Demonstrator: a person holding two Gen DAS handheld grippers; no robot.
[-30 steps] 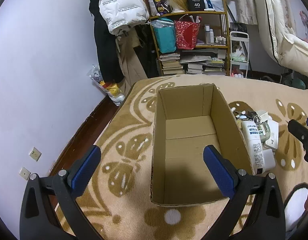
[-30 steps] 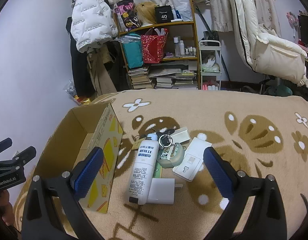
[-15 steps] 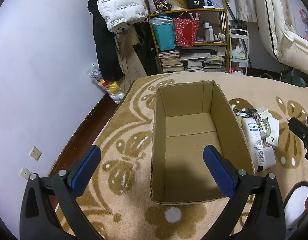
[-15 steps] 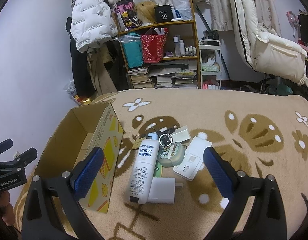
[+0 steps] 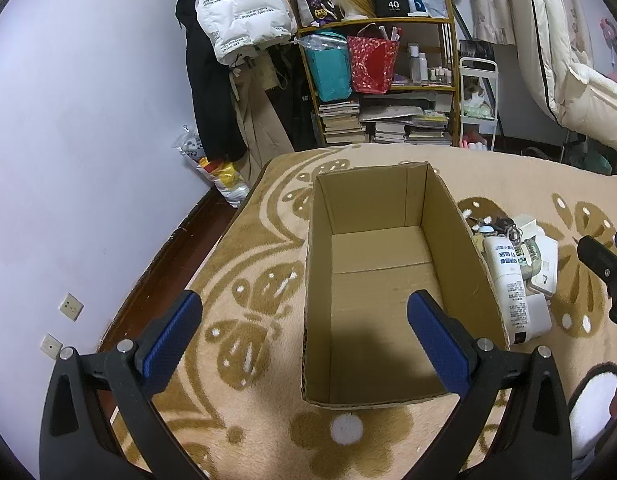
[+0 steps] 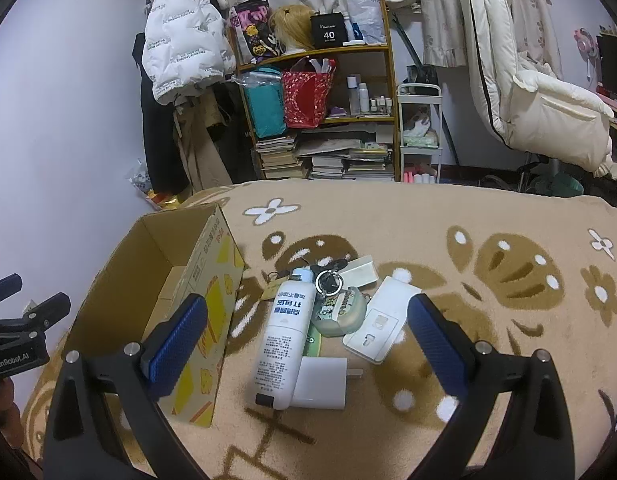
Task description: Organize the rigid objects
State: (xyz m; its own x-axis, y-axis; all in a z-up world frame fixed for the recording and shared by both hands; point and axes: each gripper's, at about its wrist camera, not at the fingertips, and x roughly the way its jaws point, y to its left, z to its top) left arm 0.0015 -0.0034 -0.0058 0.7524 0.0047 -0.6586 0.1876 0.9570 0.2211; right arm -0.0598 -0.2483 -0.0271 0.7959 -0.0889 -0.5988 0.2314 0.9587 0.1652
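Above the cardboard box (image 5: 372,292) my left tongs (image 5: 304,332) gape wide, slightly nearer than before; my right tongs (image 6: 308,332), equally wide, hover unmoved over the white bottle (image 6: 286,336).

Ahead of the left gripper's (image 5: 304,334) spread jaws, on the blanket (image 5: 244,292): a cardboard box (image 5: 388,280), open side up. Right of the box, between and ahead of the right gripper's (image 6: 308,340) spread jaws: a bottle (image 6: 286,332) lying flat, a charger block (image 6: 320,382) touching its near end, a round case (image 6: 340,312) and flat card (image 6: 382,320) to its right, keys (image 6: 328,278) at its far end. Beyond the blanket: a bookshelf (image 6: 320,112).
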